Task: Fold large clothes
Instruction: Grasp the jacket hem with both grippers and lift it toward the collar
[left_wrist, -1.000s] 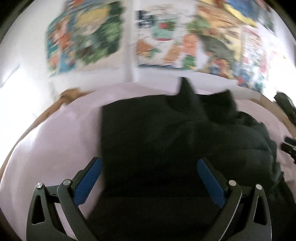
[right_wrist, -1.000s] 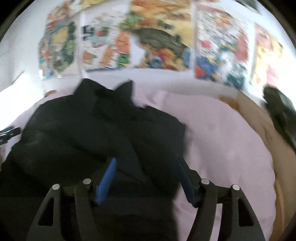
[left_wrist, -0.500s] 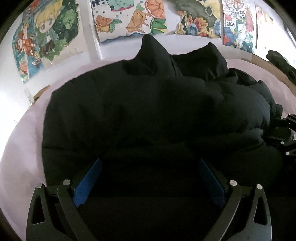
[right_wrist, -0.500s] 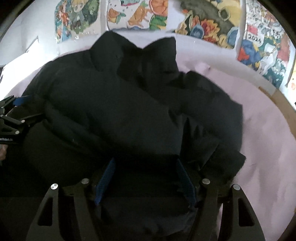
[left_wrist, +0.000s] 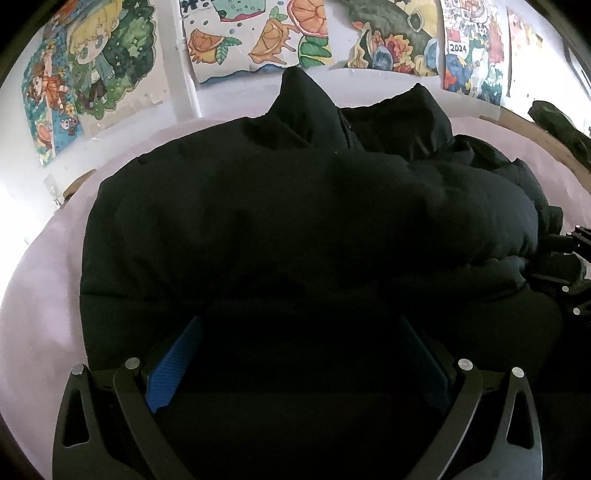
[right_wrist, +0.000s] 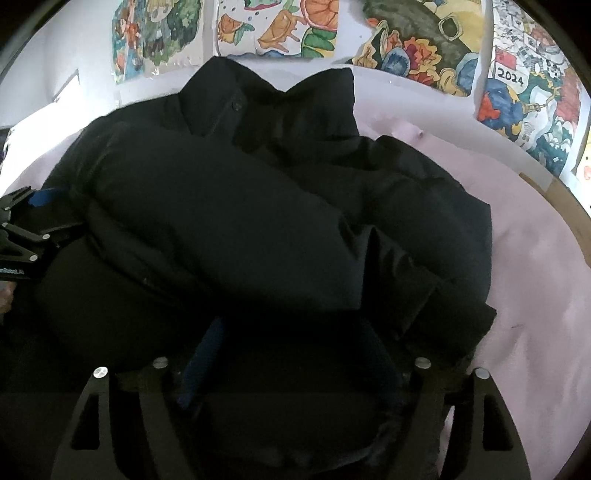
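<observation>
1. The jacket (left_wrist: 295, 221) lies bunched on the pink sheet (left_wrist: 40, 295), collar toward the posters (left_wrist: 258, 33).
2. Left gripper (left_wrist: 299, 354): jaws spread wide over the hem, holding nothing.
3. Right gripper (right_wrist: 291, 354): jaws partly apart with fabric between; whether they pinch it, I cannot tell.
4. Risk: the puffy, slippery padding may spring open or slide, spoiling the fold.

Both grippers are black, with cut-out slots and silver screw heads. The left gripper (left_wrist: 301, 354) and right gripper (right_wrist: 291, 354) carry blue textured pads (left_wrist: 173, 363).
</observation>
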